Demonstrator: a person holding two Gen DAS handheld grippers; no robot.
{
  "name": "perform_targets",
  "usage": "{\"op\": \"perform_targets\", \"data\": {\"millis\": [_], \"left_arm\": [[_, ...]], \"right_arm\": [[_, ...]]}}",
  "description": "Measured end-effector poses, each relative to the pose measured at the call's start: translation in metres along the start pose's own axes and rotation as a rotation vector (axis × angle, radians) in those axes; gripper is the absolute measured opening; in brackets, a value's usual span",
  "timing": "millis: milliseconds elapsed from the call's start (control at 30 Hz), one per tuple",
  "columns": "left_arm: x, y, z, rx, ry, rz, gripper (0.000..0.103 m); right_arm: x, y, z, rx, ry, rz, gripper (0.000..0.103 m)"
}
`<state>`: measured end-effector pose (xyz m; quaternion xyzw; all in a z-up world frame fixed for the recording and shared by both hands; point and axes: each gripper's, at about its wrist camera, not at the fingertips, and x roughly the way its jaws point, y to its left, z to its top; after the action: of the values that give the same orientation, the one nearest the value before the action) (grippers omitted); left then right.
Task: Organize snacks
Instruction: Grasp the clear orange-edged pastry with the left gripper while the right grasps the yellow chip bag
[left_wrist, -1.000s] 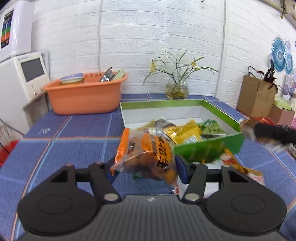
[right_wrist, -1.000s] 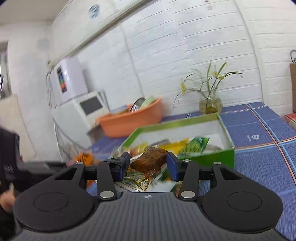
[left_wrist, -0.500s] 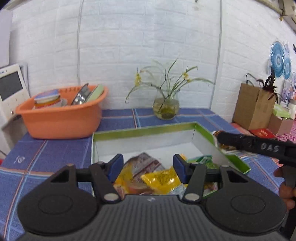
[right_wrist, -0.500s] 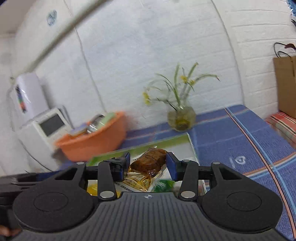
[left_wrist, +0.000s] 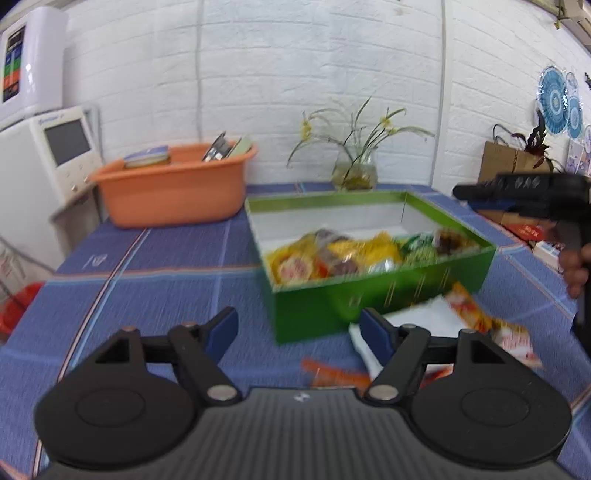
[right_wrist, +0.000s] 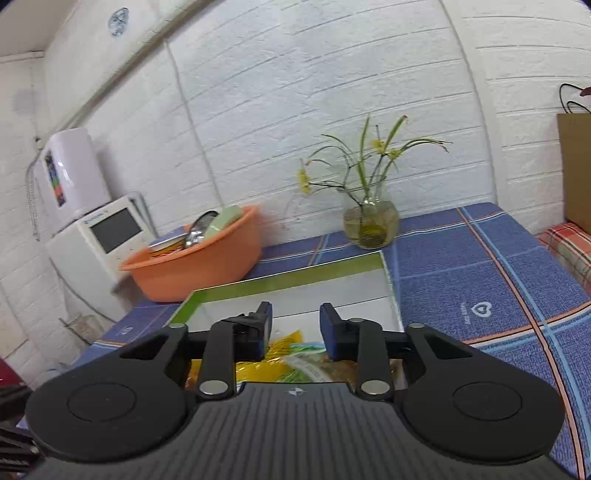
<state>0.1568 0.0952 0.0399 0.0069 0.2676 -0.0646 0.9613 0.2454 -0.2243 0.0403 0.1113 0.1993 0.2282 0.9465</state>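
My left tool (left_wrist: 297, 332) is opening, empty, and the loose packets (left_wrist: 484, 325) lie on the table just right of it, nearest that hand; the box (left_wrist: 384, 299) sits ahead. My right tool (right_wrist: 295, 326) hovers over the box, part open, holding nothing

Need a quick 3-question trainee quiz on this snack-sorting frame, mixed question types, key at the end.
1. True or false: the left gripper holds a snack packet.
2. Where do most snack packets lie? A) orange basin B) green box C) paper bag
3. Fill in: behind the green box, against the wall, stands a glass ____ of flowers.

Key:
1. False; nothing is between its jaws, which are opening.
2. B; a few loose packets remain on the tablecloth in front of it.
3. vase
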Motion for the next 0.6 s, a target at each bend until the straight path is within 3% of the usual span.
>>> {"op": "perform_targets", "data": {"millis": [33,133,233,367,567,600], "left_arm": [[-0.001,0.000,-0.006,0.006,0.013,-0.004,0.073],[0.003,-0.005,-0.021,0.036,0.053,-0.023,0.073],[0.011,-0.009,-0.030,0.042,0.080,-0.071,0.074],[0.020,-0.018,-0.038,0.072,0.109,-0.103,0.074],[0.022,-0.024,-0.043,0.094,0.112,-0.111,0.074],[0.022,-0.024,-0.043,0.092,0.111,-0.117,0.074]], "right_arm": [[-0.004,0.003,-0.002,-0.018,0.015,0.019,0.074],[-0.018,0.012,-0.015,-0.101,0.067,0.038,0.085],[-0.034,0.011,-0.035,-0.156,0.123,-0.022,0.096],[-0.049,0.002,-0.060,-0.182,0.196,-0.114,0.097],[-0.048,-0.020,-0.080,0.103,0.271,-0.153,0.098],[-0.049,-0.022,-0.082,0.145,0.252,-0.156,0.099]]}}
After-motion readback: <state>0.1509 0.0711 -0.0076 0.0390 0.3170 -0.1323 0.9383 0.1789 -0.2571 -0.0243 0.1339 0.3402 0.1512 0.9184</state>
